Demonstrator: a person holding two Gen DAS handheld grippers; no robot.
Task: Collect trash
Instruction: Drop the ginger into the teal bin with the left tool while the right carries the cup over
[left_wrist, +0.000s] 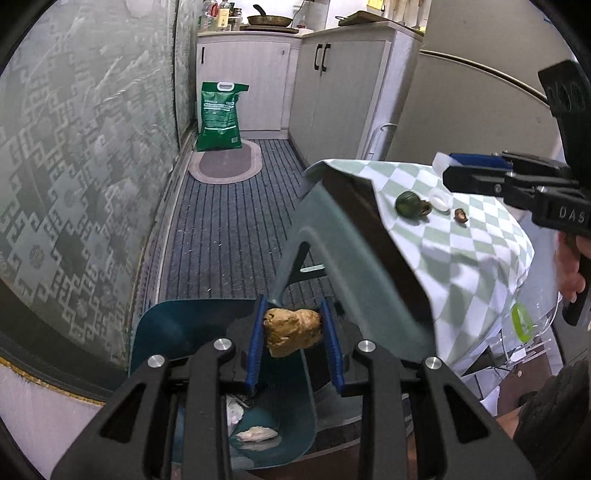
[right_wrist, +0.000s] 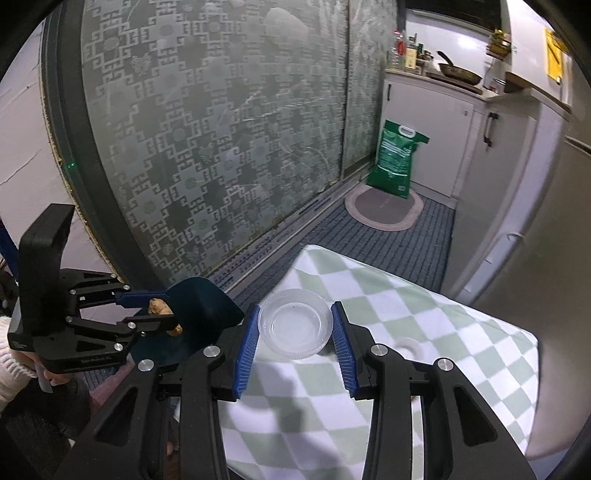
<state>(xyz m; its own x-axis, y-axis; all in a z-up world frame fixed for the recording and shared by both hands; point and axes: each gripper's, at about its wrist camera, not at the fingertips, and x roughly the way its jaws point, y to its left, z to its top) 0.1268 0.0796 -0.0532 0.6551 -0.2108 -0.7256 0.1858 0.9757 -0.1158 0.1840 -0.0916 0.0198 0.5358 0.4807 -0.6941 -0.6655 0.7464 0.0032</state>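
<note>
From our left wrist view, the left gripper (left_wrist: 293, 332) clamps a tan food scrap (left_wrist: 291, 331) between its blue pads, poised over the open teal bin (left_wrist: 177, 325), presumably so the scrap can drop straight in. White crumpled trash (left_wrist: 256, 434) already lies inside the bin. On the checked tablecloth (left_wrist: 469, 258) more remains: a green fruit (left_wrist: 408, 202), a brown shell piece (left_wrist: 460, 215) and a small white ring (left_wrist: 440, 199). The right gripper (left_wrist: 448, 166) enters from the right edge, its held item mostly cut off.

From our right wrist view, the right gripper (right_wrist: 295, 325) grips a clear plastic dish (right_wrist: 295, 323) by its rim, above the table. We judge it is next for the bin. Whether the dish holds anything is hard to make out. The bin's mouth is hidden behind its raised lid here.
</note>
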